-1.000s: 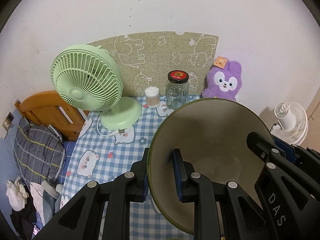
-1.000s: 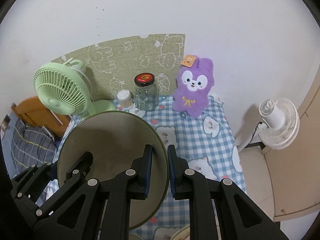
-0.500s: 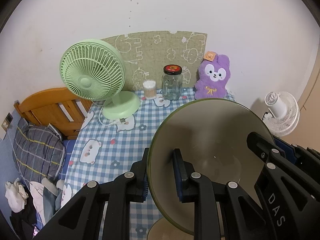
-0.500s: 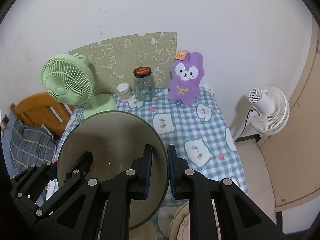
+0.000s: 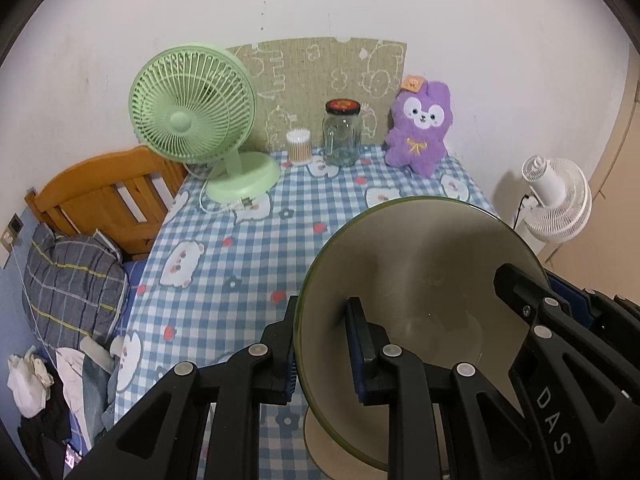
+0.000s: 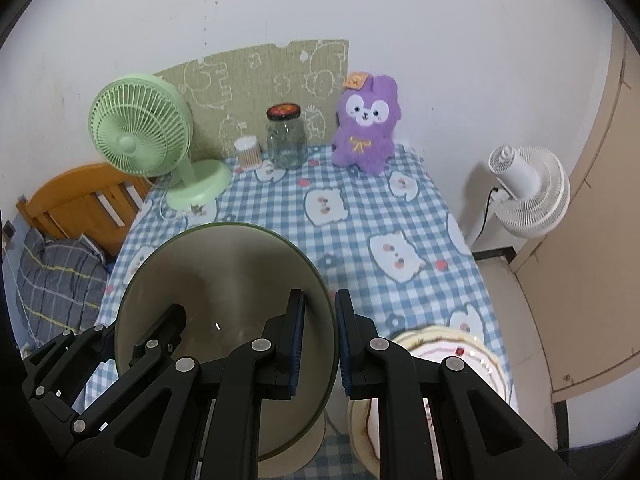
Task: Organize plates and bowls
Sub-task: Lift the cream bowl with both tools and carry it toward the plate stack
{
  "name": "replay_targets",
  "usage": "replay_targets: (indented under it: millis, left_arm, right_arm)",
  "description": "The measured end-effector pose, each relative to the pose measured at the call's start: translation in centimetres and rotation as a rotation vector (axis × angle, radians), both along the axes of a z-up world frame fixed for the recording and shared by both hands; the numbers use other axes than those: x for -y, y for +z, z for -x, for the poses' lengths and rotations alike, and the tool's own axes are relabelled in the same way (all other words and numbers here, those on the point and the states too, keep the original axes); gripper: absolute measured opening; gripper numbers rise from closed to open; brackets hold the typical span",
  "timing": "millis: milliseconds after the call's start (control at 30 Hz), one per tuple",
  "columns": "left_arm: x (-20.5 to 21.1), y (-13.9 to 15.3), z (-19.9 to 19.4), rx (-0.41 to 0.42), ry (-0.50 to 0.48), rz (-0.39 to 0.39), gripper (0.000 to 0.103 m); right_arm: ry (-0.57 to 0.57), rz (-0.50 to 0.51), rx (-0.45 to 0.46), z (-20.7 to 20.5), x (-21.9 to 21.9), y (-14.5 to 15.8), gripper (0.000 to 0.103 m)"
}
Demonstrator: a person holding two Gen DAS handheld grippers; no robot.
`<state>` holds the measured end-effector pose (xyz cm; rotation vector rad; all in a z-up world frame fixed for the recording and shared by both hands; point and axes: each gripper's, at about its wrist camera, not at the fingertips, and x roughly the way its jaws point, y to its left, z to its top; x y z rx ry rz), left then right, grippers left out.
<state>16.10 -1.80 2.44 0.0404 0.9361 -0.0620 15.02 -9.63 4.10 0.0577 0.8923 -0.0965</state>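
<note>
Checked table (image 5: 224, 264) — both claws grip empty bowl (image 5: 420, 280), L (image 5: 322, 350) & R (image 6: 320, 344).

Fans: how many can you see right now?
2. A green fan stands on the table's far left corner, near the wall. A white fan stands off the table to its right, near the wall. Others may be out of view.

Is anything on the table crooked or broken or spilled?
Nothing looks spilled or broken. The only tilted thing is the big green-rimmed bowl: the left gripper and right gripper pinch opposite sides of its rim. The green fan, glass jar and purple plush bunny stand upright.
</note>
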Motion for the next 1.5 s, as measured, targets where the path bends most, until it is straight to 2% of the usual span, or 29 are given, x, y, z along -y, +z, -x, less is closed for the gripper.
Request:
replay_targets:
  millis: [600,867,1500]
  left_arm:
    - [-0.8,-4.8,2.8,-0.1,-0.019,0.0,0.019]
    - [-1.2,-6.8,3.6,-0.149,-0.02,-0.025,0.02]
    - [-1.5,-9.8,3.9,-0.232,-0.014,-0.008,0.02]
  right_arm:
    - [-0.035,-0.014,-0.093,2.4,-0.8,-5.1,0.018]
    - [-0.037,-0.026,-0.145,3.0,-1.2,-7.2,0.018]
    - [-0.043,-0.017,-0.197,2.9,-1.3,-10.0,0.018]
